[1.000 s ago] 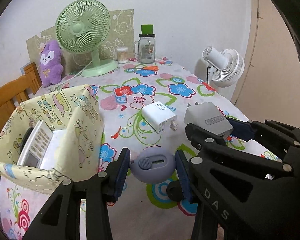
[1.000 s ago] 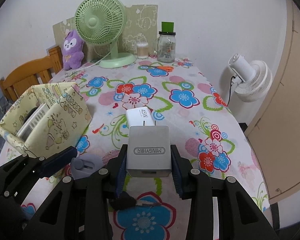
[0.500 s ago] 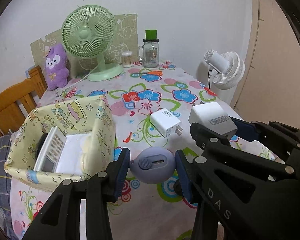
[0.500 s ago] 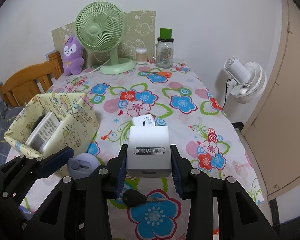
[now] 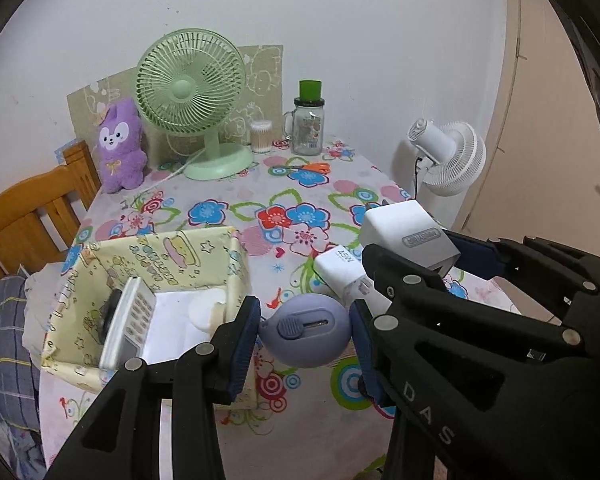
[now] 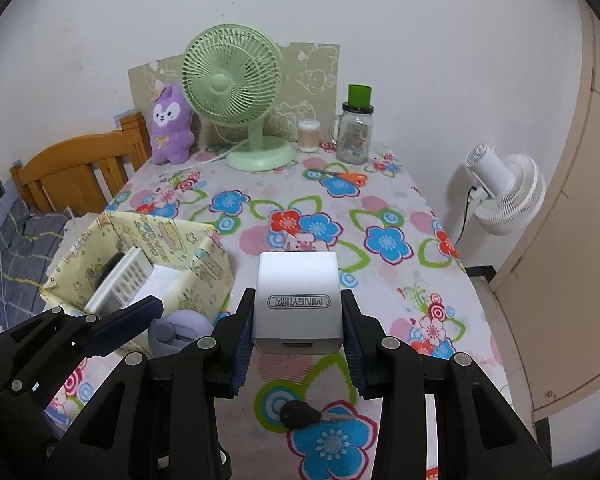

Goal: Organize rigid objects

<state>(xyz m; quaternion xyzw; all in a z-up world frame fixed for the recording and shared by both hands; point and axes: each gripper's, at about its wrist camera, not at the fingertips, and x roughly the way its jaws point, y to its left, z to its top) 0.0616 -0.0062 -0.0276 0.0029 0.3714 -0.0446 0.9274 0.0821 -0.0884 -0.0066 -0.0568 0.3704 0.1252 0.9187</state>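
Left tongs (image 5: pixel 305 334) clamp lilac cutter (image 5: pixel 305 335); right tongs (image 6: pixel 296 336) hide charger (image 6: pixel 297 302) sides.

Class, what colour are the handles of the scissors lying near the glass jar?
Orange; the scissors show best in the right wrist view.

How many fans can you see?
2. A green fan stands at the far end of the table, next to a purple plush toy. A white fan is off the table's right side, by the wall.

White wall (image 6: pixel 420 20), wooden chair (image 6: pixel 80 168), flowered table (image 6: pixel 380 208)
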